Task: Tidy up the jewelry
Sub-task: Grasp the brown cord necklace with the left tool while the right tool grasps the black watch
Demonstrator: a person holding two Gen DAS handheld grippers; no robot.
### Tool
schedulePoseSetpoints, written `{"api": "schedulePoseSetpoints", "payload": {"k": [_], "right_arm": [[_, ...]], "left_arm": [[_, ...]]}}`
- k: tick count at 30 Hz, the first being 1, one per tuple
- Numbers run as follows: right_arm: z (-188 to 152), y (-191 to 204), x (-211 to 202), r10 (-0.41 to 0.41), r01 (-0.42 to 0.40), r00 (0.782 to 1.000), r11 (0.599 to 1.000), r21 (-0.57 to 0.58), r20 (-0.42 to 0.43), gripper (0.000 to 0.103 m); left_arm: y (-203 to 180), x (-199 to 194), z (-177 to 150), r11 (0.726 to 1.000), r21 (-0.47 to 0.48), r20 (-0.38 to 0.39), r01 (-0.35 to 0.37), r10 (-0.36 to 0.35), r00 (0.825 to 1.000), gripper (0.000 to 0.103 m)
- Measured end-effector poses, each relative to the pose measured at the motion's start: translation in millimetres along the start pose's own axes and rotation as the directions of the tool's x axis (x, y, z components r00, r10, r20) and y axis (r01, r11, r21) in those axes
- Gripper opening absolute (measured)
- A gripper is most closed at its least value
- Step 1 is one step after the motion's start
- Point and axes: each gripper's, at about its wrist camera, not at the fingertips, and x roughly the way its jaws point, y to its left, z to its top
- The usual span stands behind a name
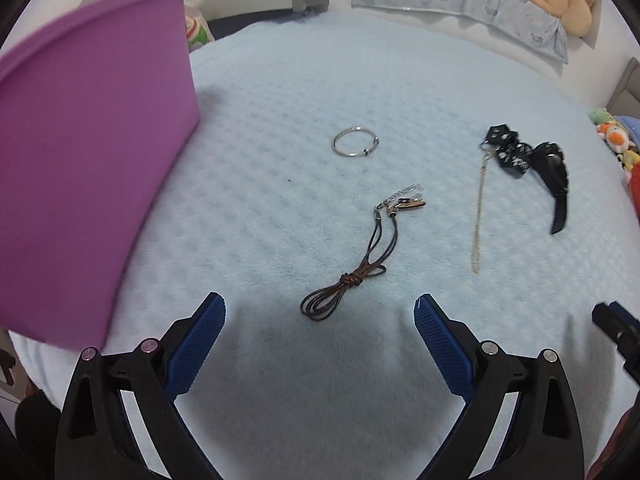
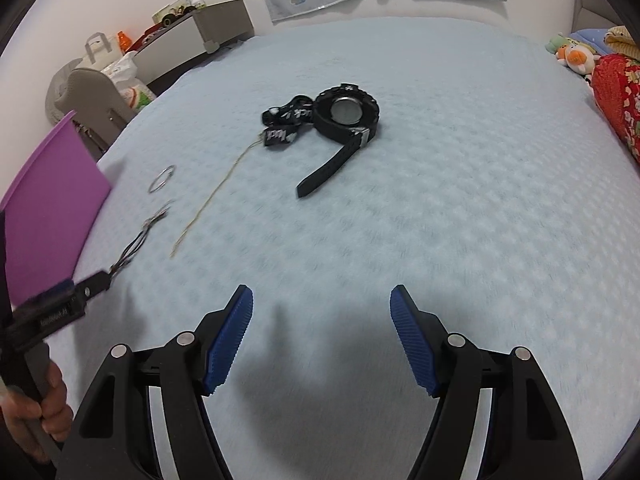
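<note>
Cord necklace [image 1: 352, 256] is lying lengthwise just above the left gripper [image 1: 320, 322], whose spread jaws are grasping nothing.

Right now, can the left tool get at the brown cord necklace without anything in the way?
Probably yes. The left tool is open, and the cord necklace lies on bare blanket just ahead of it. The purple bin stands off to the side.

Bed cover [image 1: 280, 92] bore everything, bin [image 1: 80, 160] stood at its left edge, ring [image 1: 355, 141] lay right of the bin, corded necklace [image 1: 352, 264] nearer than the ring, thin chain [image 1: 478, 216] farther right, strap [image 2: 284, 120] and watch [image 2: 346, 114] touched beyond the chain's far end.
</note>
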Motion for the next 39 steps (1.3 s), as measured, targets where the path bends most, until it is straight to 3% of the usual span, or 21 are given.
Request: {"api": "schedulePoseSetpoints", "payload": {"k": [13, 23, 27, 33, 39], "right_arm": [[66, -8, 62, -0.022, 0.023, 0.999, 0.998, -0.05, 0.027, 0.068], [100, -10, 102, -0.096, 0.098, 0.995, 0.99, -0.1, 0.018, 0.068], [116, -13, 116, -0.109, 0.112, 0.994, 0.988, -0.107, 0.026, 0.073], [130, -15, 132, -0.114, 0.117, 0.993, 0.987, -0.107, 0.031, 0.081], [133, -15, 136, -0.102, 0.106, 0.994, 0.99, -0.097, 0.043, 0.08]], "left_arm": [[-1, 27, 0, 0.994, -0.085, 0.024, -0.069, 0.072, 0.997, 0.094], [-4, 38, 7, 0.992, -0.087, 0.026, -0.09, 0.093, 0.995, 0.096], [-5, 41, 9, 0.991, -0.088, 0.02, -0.096, 0.098, 0.995, 0.097], [-5, 48, 14, 0.989, -0.1, 0.007, -0.108, 0.109, 0.994, 0.097], [-8, 54, 22, 0.985, -0.126, 0.006, -0.121, 0.123, 0.992, 0.097]]}}
